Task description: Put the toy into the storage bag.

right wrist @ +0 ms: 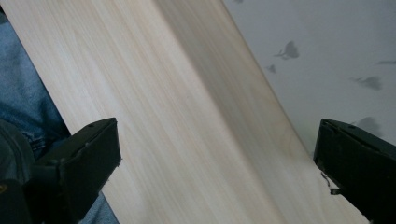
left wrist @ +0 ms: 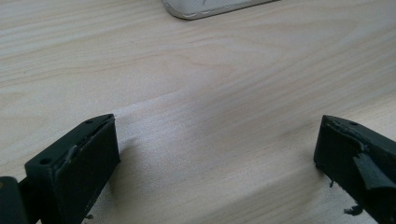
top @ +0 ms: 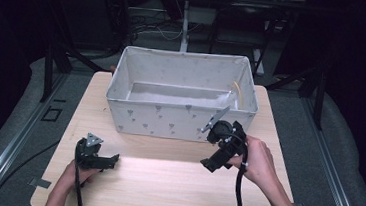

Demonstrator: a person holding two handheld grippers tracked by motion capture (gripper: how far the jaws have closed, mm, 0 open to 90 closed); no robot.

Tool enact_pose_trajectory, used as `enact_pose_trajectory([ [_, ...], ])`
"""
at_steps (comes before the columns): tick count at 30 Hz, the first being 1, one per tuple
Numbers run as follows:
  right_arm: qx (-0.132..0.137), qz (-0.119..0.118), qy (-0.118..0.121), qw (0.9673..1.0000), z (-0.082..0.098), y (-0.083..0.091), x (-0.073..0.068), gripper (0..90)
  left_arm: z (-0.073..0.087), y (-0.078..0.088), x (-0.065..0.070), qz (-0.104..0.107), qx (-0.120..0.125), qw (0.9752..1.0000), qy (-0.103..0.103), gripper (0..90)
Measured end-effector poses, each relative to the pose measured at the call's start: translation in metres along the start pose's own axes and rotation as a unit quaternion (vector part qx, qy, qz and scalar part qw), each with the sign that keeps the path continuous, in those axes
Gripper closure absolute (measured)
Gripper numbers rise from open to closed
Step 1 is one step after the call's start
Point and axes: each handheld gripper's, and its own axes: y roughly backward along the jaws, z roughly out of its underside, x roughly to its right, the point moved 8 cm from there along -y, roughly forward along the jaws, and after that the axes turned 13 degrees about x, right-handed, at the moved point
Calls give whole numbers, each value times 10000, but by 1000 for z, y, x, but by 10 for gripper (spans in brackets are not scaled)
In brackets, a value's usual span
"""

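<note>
High view: we see a pale wooden tabletop (top: pixel 164 181) with a grey fabric bin (top: pixel 180 115) patterned with small dark shapes at its far side. The left gripper (top: pixel 108 160) lies low on the tabletop, well apart from the bin. The right gripper (top: pixel 209 164) is held just in front of the bin's near right corner.

Left gripper view: we see jaws spread wide, nothing between them, bare wood below, the bin's corner (left wrist: pixel 210 7) far ahead.

Right gripper view: we see jaws wide apart and empty, the bin's wall (right wrist: pixel 327 56) just beside the tabletop strip.
</note>
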Motion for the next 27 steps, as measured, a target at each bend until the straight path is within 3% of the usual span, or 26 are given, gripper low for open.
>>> enact_pose_trajectory([
  [6,-253,-213,-31,9994,28,-24,-10,0,0,0,0,-1,1,10000,0,1],
  [14,-353,-442,-224,9981,63,-58,-23,0,0,0,0,-1,0,10000,0,1],
  [19,-539,-466,-341,9969,89,-79,-28,0,0,0,0,0,1,10000,0,1],
  [27,-325,-272,-569,9975,112,-99,-23,0,0,0,0,-1,-5,10000,7,0],
])
